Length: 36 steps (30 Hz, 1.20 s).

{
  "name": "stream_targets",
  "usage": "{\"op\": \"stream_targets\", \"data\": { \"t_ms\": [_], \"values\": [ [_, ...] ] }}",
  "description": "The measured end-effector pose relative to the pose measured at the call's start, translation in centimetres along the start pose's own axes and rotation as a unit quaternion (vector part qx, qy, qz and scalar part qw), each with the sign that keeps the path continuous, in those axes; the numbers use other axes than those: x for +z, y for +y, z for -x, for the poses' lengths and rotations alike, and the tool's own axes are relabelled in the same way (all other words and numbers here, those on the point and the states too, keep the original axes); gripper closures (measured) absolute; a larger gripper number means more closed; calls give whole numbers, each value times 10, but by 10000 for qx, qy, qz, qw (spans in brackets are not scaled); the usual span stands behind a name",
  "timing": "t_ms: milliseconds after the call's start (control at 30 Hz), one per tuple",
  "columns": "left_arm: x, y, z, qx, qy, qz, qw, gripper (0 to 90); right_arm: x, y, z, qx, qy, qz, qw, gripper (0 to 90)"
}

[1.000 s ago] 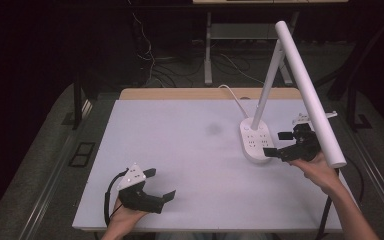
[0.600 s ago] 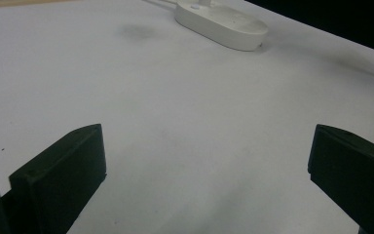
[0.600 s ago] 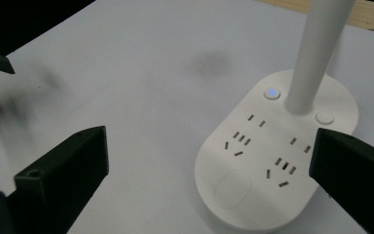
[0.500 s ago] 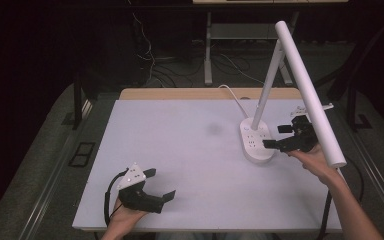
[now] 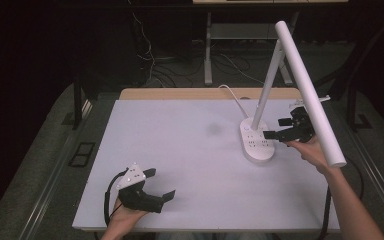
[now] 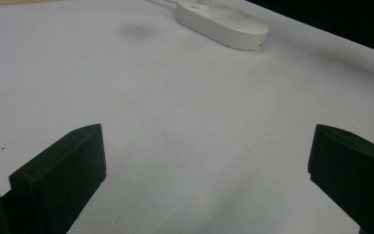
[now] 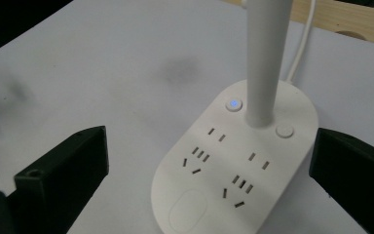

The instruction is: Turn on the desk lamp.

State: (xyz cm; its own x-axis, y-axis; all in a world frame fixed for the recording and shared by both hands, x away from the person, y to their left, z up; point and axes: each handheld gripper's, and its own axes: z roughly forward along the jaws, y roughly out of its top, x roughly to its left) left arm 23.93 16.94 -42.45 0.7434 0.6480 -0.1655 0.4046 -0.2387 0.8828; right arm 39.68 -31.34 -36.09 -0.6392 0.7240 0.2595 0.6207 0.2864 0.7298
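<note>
From above, the right gripper [image 5: 280, 131] hovers with its jaws apart just beside the lamp base [image 5: 258, 145], under the slanted lamp head [image 5: 307, 90]. The left gripper [image 5: 157, 185] rests released near the front edge of the table [image 5: 180, 150], well apart from the lamp.

Along the left gripper's spread jaws, the base [image 6: 221, 22] lies far ahead.

Along the right gripper's spread jaws, the base [image 7: 233, 165] sits between them, its lit button [image 7: 233, 104] beside the stem [image 7: 265, 58]. This looks like the approach; the next move likely calls for pressing a button accurately.
</note>
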Motion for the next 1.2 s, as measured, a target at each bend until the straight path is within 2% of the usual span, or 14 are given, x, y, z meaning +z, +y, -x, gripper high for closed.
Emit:
{"op": "stream_targets", "data": {
  "t_ms": [200, 300, 400, 500, 633, 933, 1200],
  "values": [
    [-1, 0, -1, -18, 20, 28, 10000, 0, 5, 8, 11, 15, -55, 14, 10000, 6],
    [-1, 0, -1, -31, 22, 49, 10000, 0, 6, 11, 17, -14, -95, 3, 10000, 128],
    [-2, 0, -1, -40, 27, 76, 10000, 0, 7, 12, 23, 5, -196, -12, 9998, 196],
    [-2, 0, -1, -33, 29, 84, 10000, 0, 9, 14, 28, 1, -114, -91, 9999, 320],
    [-2, 0, -1, -32, 27, 74, 10000, 0, 14, 15, 34, 36, -123, -147, 9998, 427],
    [-3, 0, -2, -34, 45, 109, 9999, 0, 26, 13, 44, 163, -190, -221, 9994, 550],
    [-3, 0, -2, -16, 48, 106, 9999, 0, 28, 12, 52, 223, -243, -62, 9994, 645]
  ]
}}
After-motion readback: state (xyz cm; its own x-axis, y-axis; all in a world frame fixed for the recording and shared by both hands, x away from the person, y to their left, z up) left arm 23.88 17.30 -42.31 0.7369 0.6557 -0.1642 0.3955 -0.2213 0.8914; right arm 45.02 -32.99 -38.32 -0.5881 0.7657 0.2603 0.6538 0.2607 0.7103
